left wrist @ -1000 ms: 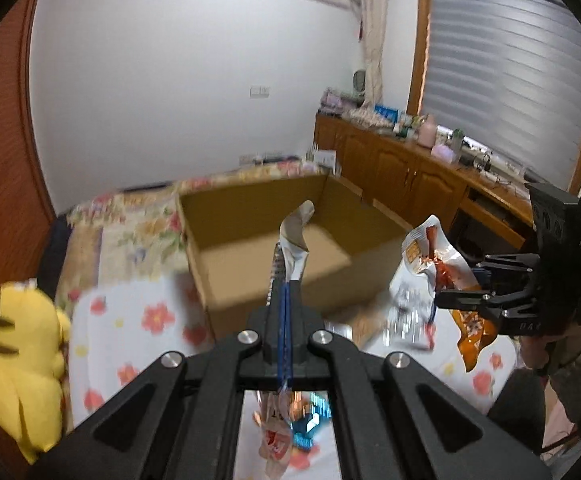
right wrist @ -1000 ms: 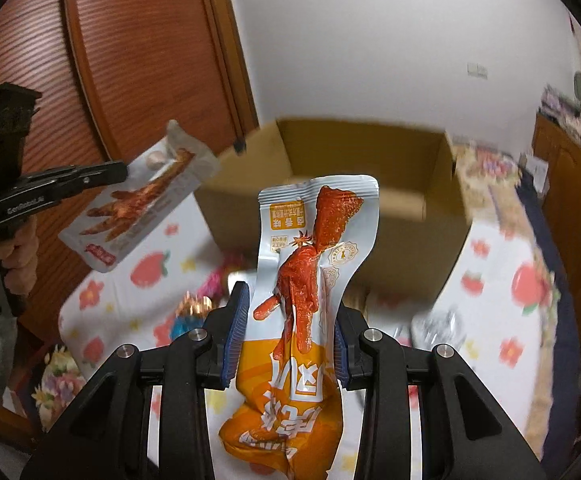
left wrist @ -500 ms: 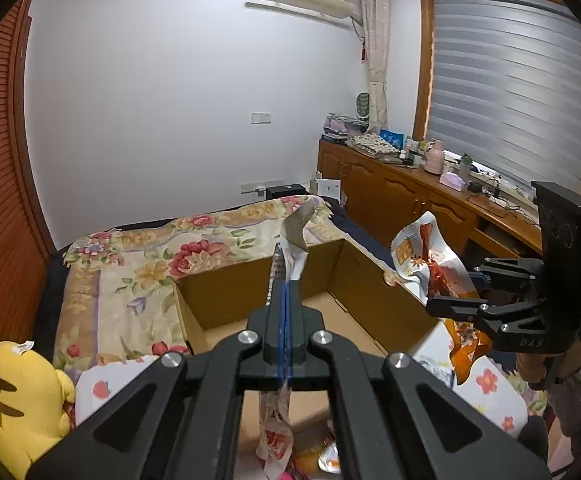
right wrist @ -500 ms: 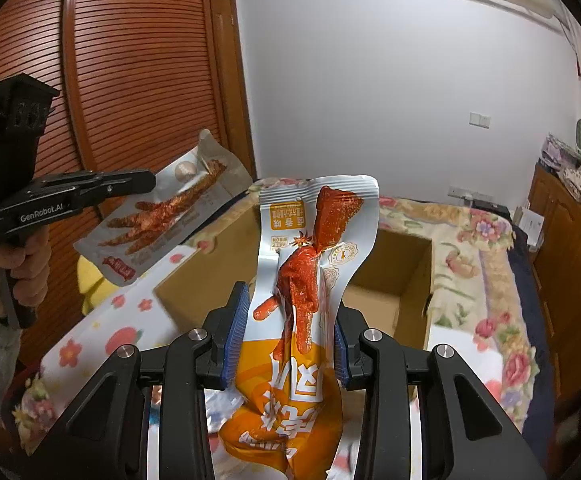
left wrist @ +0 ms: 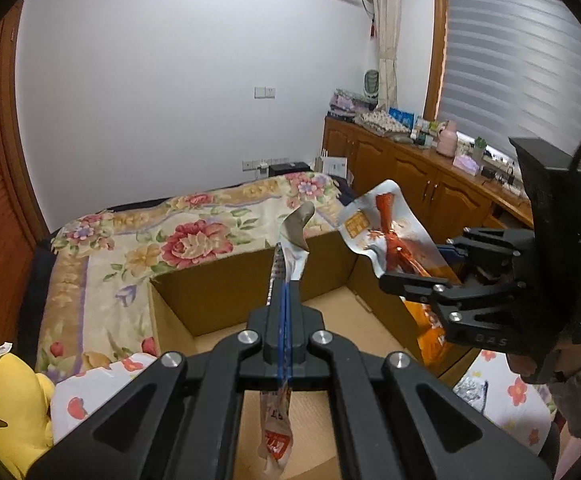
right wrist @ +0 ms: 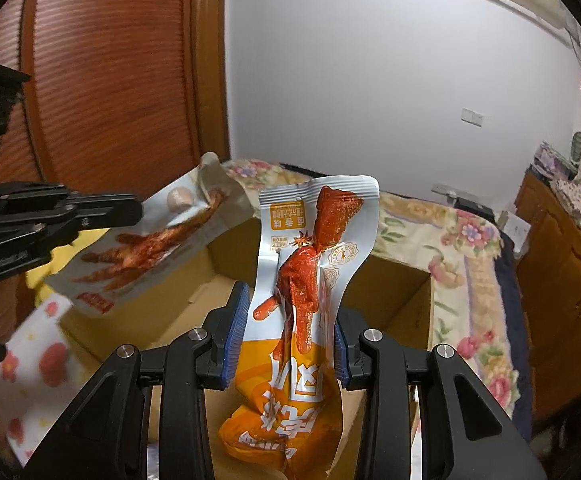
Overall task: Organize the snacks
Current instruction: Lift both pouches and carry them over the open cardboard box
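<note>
Left gripper [left wrist: 283, 300]: jaws fully closed, pinching a grey chicken-feet snack packet [right wrist: 150, 248] edge-on; packet top sticks up past the fingertips, bottom hangs below them. Right gripper [right wrist: 288, 332]: jaws partly open, blue pads pressing both sides of an orange-and-white chicken-leg snack pouch [right wrist: 302, 300], held upright between them, lower end drooping beneath. Both packets hang over the open cardboard box [left wrist: 218, 300], which sits against the floral bedspread [left wrist: 150, 240].

Yellow plush toy [left wrist: 6, 412] beside a floral bedspread [left wrist: 178, 236].
</note>
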